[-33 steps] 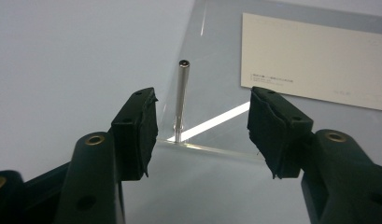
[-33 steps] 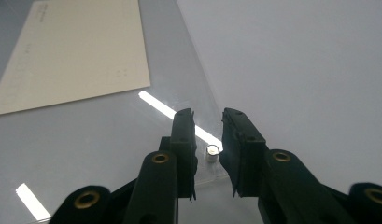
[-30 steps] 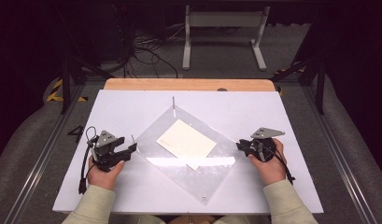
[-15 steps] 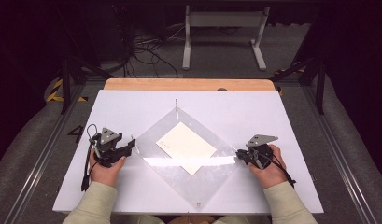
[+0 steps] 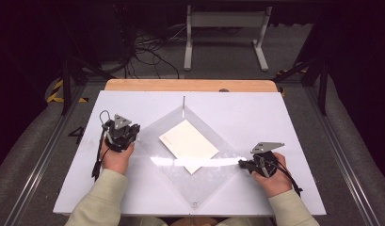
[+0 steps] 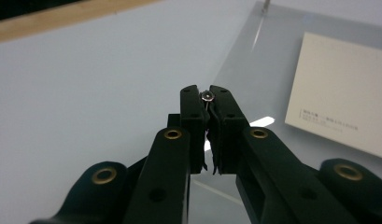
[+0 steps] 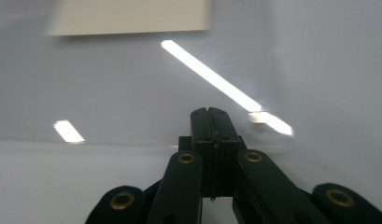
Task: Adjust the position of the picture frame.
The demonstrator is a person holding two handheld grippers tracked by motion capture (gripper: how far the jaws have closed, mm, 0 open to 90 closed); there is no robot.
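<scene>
The clear sheet (image 5: 190,162), thin, stiff and slippery, is best taken at its corners: the left gripper (image 5: 132,135) is clamped on the 9 o'clock corner pin (image 6: 208,95), and the right gripper (image 5: 241,163) has its jaws together at the 3 o'clock corner.

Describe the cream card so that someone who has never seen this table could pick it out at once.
Start at the white table and find the clear square sheet lying cornerwise at its middle. The cream card lies under that sheet, between the two grippers. It is the one opaque, cream rectangle there, with a line of small print along one edge.
</scene>
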